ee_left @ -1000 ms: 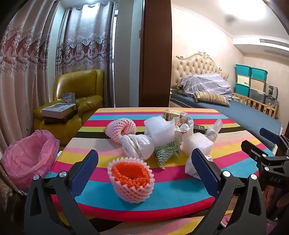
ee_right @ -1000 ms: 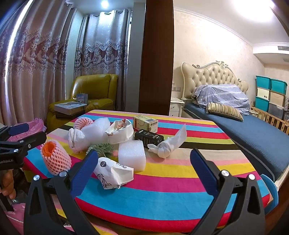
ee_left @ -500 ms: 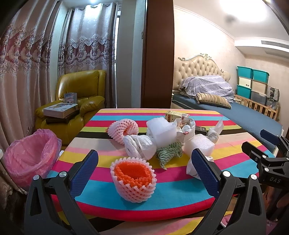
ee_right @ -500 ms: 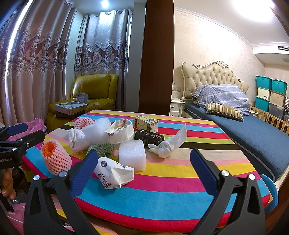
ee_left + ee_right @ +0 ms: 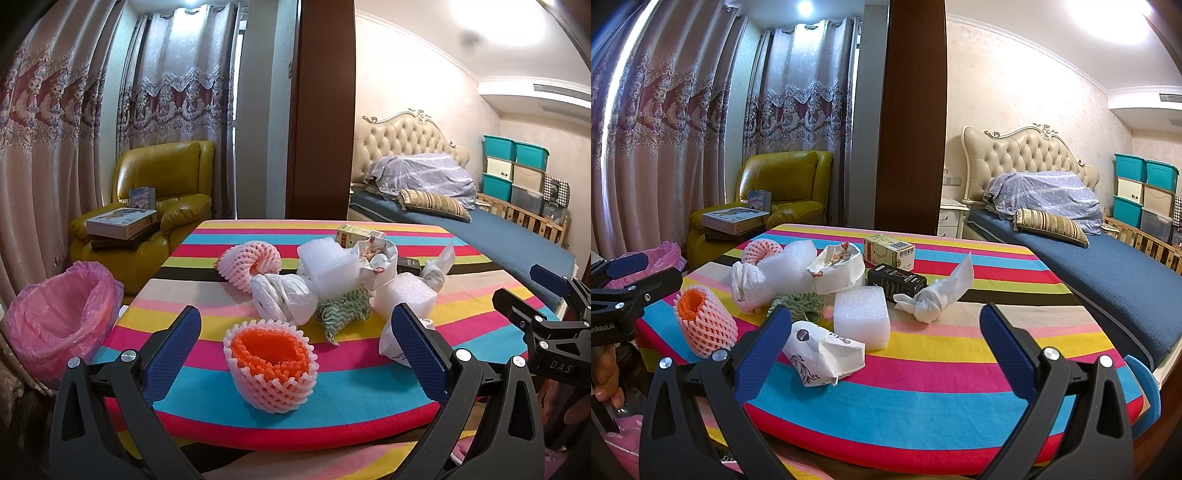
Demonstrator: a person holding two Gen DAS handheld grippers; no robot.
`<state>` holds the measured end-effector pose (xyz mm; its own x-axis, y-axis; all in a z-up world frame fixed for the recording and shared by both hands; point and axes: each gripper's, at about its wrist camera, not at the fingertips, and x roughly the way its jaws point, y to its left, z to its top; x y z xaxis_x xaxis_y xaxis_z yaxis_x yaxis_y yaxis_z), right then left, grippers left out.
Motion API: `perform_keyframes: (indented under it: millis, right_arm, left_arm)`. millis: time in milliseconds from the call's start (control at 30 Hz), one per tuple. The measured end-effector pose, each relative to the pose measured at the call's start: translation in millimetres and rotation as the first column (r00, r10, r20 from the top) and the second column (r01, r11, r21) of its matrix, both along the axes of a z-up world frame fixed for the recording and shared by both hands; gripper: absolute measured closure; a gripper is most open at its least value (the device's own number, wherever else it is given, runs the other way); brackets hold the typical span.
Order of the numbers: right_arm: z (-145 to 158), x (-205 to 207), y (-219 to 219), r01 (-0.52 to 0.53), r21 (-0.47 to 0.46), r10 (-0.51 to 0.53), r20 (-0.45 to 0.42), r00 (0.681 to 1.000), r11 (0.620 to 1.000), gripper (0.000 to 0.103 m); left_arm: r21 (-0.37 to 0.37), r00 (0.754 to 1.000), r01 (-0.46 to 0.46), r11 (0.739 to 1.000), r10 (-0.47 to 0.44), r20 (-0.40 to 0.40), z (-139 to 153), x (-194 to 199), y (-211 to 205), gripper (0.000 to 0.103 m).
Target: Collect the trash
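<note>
Crumpled paper bag point(image 5: 823, 354) beside white foam block point(image 5: 862, 317) (touching) on striped table point(image 5: 960, 391)

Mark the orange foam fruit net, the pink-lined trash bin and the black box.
orange foam fruit net point(image 5: 271, 363): left wrist view, on its outer mesh wall.
pink-lined trash bin point(image 5: 55, 325): left wrist view, on the bag lining.
black box point(image 5: 897, 280): right wrist view, on its top face.

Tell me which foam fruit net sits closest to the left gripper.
The orange-lined foam net, right before the left gripper at the table's near edge. The pink foam net lies farther back, beside the white bag.
</note>
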<state>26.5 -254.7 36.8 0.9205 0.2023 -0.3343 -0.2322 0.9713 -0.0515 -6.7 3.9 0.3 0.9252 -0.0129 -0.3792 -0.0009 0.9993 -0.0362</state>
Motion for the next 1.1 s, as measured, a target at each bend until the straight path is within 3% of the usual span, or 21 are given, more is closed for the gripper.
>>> perform_keyframes:
  millis: [1100]
  right_arm:
    - [0.3, -1.2, -0.6, 0.0, 0.001, 0.0, 0.0, 1.0, 1.0, 0.004]
  left_arm:
    - [-0.003, 1.0, -0.008, 1.0, 0.008, -0.004, -1.5, -0.3, 2.7, 0.007]
